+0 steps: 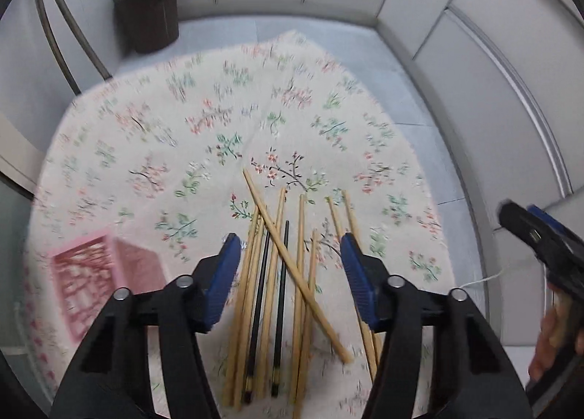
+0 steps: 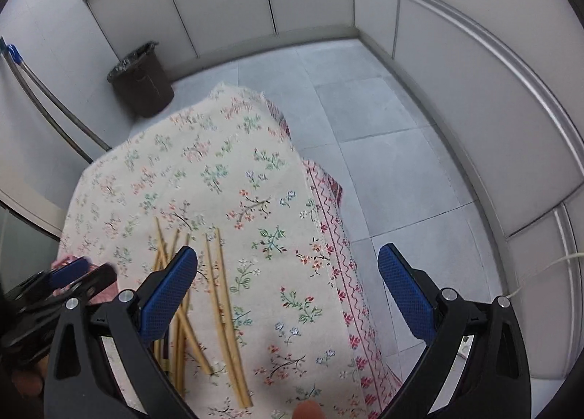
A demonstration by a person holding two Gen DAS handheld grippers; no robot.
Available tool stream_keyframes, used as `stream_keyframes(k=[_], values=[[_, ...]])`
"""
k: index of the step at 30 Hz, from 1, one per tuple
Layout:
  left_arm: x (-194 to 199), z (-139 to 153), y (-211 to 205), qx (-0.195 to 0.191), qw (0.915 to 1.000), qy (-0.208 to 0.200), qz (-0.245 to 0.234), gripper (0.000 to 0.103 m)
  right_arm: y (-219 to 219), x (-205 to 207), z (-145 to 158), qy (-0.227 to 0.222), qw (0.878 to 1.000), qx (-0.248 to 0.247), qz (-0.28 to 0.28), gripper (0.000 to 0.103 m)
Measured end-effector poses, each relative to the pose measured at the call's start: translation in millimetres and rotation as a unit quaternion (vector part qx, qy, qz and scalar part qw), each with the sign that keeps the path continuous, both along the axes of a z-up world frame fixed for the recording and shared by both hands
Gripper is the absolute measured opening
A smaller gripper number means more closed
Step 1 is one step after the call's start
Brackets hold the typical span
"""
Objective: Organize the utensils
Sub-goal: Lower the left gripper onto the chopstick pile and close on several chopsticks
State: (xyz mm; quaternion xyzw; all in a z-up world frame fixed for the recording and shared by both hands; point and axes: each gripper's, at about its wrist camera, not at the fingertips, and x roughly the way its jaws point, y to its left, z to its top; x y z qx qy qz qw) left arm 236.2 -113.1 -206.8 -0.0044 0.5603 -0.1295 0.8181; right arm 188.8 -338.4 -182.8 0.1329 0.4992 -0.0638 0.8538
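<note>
In the left wrist view, the left gripper [image 1: 291, 252] is seen pointing down at a tabletop covered with a floral cloth [image 1: 204, 119]. Its jaws are parted to a middle width and nothing is pressed between the blue pads [image 1: 222, 273]. A loose pile of wooden chopsticks [image 1: 272, 273] is spread on the cloth below and between the jaws, with two black chopsticks [image 1: 281, 294] among them; one wooden stick is laid slantwise across the others. A pink basket [image 1: 95, 284] is placed on the cloth at the near left, well apart from the pile. A dark bin [image 1: 148, 13] is standing on the floor at the far left. The right gripper [image 1: 540, 240] is visible at the right edge.

In the right wrist view, the right gripper [image 2: 288, 273] is held with its jaws wide, and nothing is between them. Its left pad is above the right side of the chopstick pile [image 2: 219, 294], and its right pad [image 2: 405, 294] is beyond the cloth edge, over the grey floor [image 2: 383, 115]. The left gripper [image 2: 69, 273] is blurred at the near left.
</note>
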Motion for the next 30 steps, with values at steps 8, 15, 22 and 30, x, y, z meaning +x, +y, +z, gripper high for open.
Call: stream_keyframes(k=[8,15,22,30], values=[[52.9,-53.8,-7.5,0.029,0.9982,0.03,0.042,0.035,6.4,29.1,-34.5,0.035,0.999,0.006,0.021,0.097],[77.9,-84.4,-5.9,0.053,0.9951,0.05,0.067,0.018,18.9,39.9,-47.0,0.053,0.998,0.012,0.036,0.096],[66.2,-67.9,-1.6,0.022,0.998,0.042,0.04,0.004,26.8,50.1,-64.2,0.072,0.996,0.022,0.037,0.087],[17.8,3.2,7.2,-0.02,0.9997,-0.005,-0.014,0.004,42.9,63.5,-96.9,0.104,0.991,0.072,0.046,0.056]])
